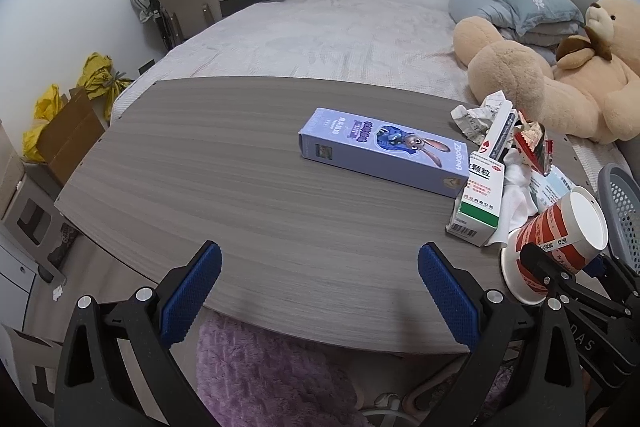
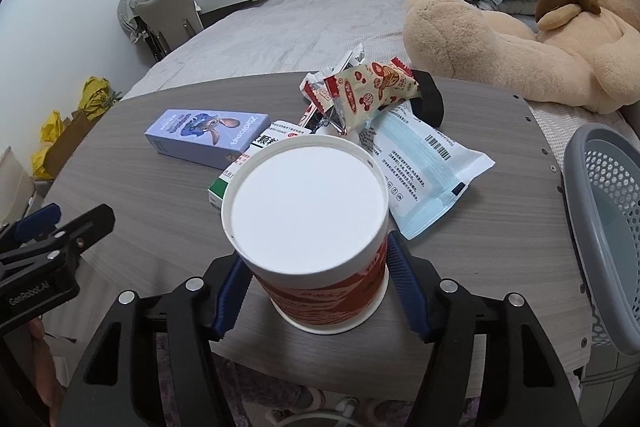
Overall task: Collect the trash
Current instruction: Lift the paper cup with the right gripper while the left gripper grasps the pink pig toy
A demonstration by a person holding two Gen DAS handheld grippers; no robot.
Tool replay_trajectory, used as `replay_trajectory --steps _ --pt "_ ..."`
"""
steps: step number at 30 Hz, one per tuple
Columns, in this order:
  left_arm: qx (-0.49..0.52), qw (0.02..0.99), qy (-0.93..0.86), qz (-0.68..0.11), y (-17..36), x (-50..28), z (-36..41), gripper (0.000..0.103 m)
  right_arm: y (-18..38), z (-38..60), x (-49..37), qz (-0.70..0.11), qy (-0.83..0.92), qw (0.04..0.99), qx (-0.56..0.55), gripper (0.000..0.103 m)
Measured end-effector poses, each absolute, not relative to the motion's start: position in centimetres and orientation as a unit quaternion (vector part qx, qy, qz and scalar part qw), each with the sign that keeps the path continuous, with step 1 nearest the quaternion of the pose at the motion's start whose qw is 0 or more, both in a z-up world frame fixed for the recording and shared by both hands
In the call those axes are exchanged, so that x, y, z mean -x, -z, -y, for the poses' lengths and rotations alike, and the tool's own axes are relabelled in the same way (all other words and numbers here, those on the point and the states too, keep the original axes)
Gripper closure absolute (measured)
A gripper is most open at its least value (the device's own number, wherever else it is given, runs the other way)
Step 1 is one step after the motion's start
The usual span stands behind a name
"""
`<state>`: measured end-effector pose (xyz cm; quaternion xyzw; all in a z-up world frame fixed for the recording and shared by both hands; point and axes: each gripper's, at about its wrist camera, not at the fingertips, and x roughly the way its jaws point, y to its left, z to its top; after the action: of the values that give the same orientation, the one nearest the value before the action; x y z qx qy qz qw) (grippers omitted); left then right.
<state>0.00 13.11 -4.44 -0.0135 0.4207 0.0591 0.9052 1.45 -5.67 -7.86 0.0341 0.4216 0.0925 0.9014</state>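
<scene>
A red-and-white paper cup (image 2: 316, 227) stands upside down at the near edge of the grey wood-grain table (image 2: 500, 227), its white base facing up. It sits squarely between the blue ribbed pads of the right gripper (image 2: 316, 291), and both pads lie against its sides, so the gripper holds the cup at a middling width. In the left wrist view the same cup (image 1: 560, 231) shows at the far right, tilted by the lens, with the right gripper's black fingers around it.

Just beyond the cup lies the rest of the trash: a white-and-green medicine box (image 2: 240, 167) touching it on the left, a pale blue sealed mask packet (image 2: 424, 179) on the right, and a red-and-cream snack wrapper (image 2: 372, 91) on top of the pile further back. A lilac cardboard box with a cartoon rabbit (image 2: 204, 135) lies flat to the left of the pile.

The left gripper (image 1: 320, 291) hangs over the near edge of the table with its jaws wide and nothing between them, well to the left of the cup.

A grey perforated plastic basket (image 2: 608, 219) stands off the table's right edge, near the cup. A large tan teddy bear (image 2: 520, 47) lies on the bed beyond.
</scene>
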Motion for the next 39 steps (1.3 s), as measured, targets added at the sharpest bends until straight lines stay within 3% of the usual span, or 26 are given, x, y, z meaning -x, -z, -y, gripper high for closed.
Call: replay_trajectory --steps 26,39 --pt "-0.004 0.906 -0.013 -0.423 4.9 -2.9 -6.7 0.006 3.8 13.7 2.6 -0.382 -0.051 0.918 -0.092 0.04" --pt "-0.017 0.896 0.06 -0.44 5.5 -1.8 -0.5 0.006 4.6 18.6 3.9 -0.384 -0.003 0.916 -0.116 0.04"
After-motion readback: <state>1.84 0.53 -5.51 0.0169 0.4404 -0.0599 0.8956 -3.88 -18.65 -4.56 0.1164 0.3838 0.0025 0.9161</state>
